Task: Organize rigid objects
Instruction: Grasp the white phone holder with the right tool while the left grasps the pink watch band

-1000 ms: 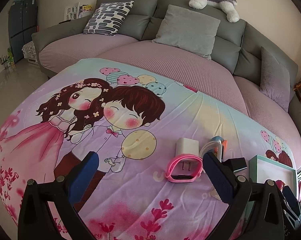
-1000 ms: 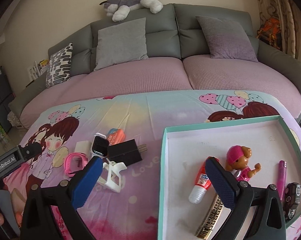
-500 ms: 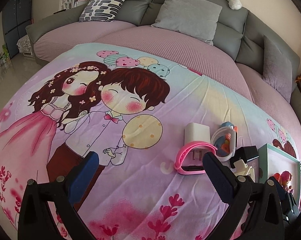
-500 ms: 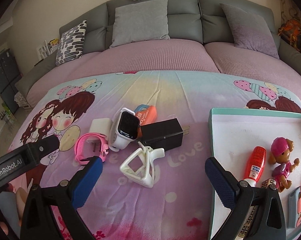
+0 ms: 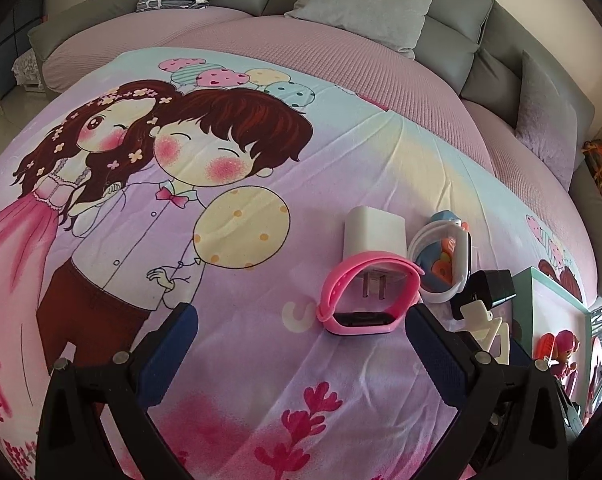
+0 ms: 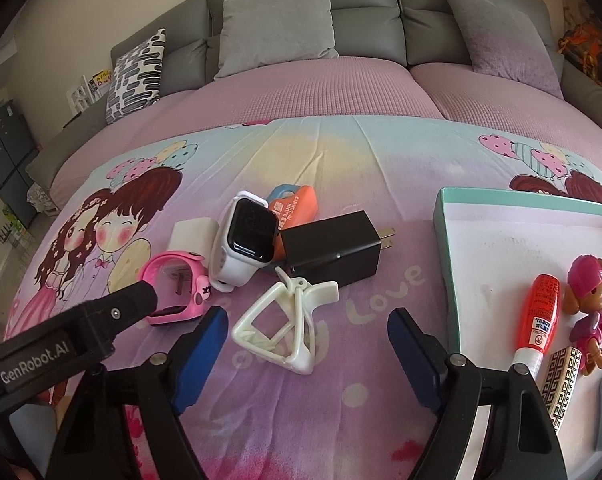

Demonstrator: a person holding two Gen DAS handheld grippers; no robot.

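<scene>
Both claws moved closer; only right view shows white clip (image 6: 287, 322) fully.

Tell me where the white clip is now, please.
In the right wrist view the white clip lies on the printed sheet, just ahead of the open jaws, in front of the black charger.

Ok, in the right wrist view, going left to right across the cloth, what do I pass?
Pink watch → white smartwatch → white clip → black charger → teal tray → red glue bottle → toy dog. The white charger and orange knife overlap the smartwatch, so I left them out.
</scene>
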